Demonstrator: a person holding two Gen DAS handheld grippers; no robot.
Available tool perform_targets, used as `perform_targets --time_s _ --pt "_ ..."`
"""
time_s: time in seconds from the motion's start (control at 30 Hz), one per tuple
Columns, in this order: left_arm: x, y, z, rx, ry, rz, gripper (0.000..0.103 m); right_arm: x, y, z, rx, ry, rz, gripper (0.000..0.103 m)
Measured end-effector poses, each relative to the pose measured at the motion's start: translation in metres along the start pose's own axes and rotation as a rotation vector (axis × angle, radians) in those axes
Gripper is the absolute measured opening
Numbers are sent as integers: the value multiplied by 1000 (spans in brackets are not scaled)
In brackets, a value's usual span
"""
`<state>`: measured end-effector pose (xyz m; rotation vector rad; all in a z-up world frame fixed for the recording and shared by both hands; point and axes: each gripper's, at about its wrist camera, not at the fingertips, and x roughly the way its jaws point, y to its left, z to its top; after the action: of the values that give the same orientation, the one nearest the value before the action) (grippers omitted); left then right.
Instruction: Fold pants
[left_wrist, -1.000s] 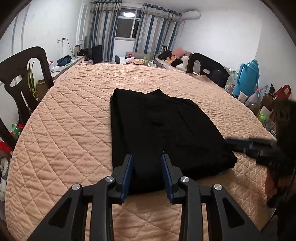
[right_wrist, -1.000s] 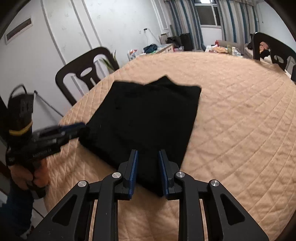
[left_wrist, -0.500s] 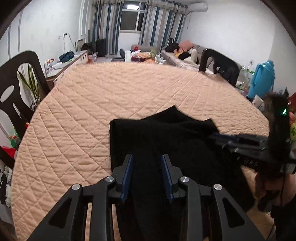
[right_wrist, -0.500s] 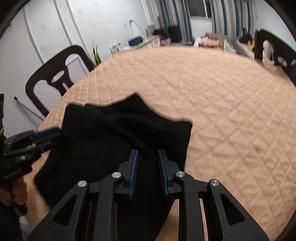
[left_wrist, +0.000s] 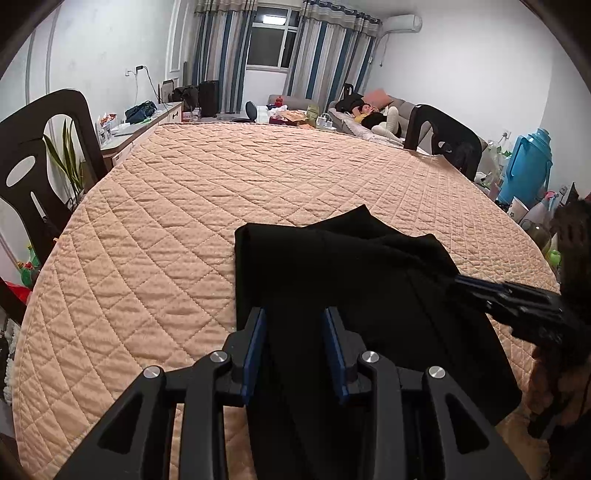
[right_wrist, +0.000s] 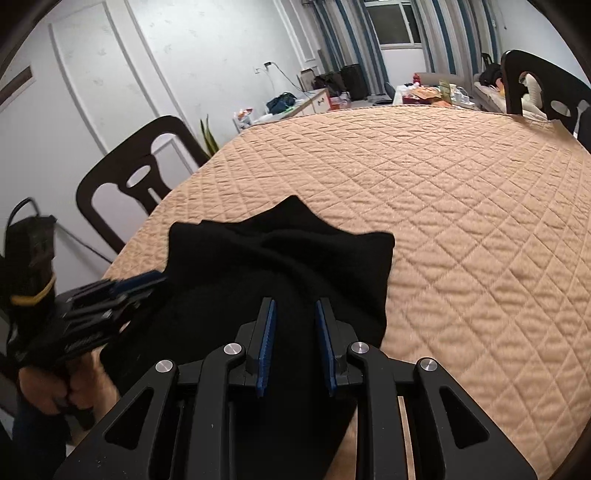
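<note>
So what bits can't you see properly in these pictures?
- Near end of the black pants: both wrist views, hidden under the gripper bodies and cut by the bottom edge.
- Whether the left gripper pads pinch cloth: black on black.
- Same for the right gripper.
- Person's hand: right wrist view, partly cut off.

Near end of black pants (left_wrist: 332, 280) cut off by bottom edge
</note>
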<state>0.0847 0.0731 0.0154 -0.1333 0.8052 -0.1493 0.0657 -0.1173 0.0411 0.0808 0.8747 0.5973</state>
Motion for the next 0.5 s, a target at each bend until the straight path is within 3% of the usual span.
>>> perform_targets --time_s 0.27,0.4,0.5 --pt "-26 -15 -3 40 -39 48 35 -18 4 -2 -37 -26 -9 23" --pt "-26 -18 6 38 -58 21 35 -2 7 16 -50 -19 -14 23" --pt "-10 -13 2 29 -19 36 35 23 3 28 -45 19 -21 23"
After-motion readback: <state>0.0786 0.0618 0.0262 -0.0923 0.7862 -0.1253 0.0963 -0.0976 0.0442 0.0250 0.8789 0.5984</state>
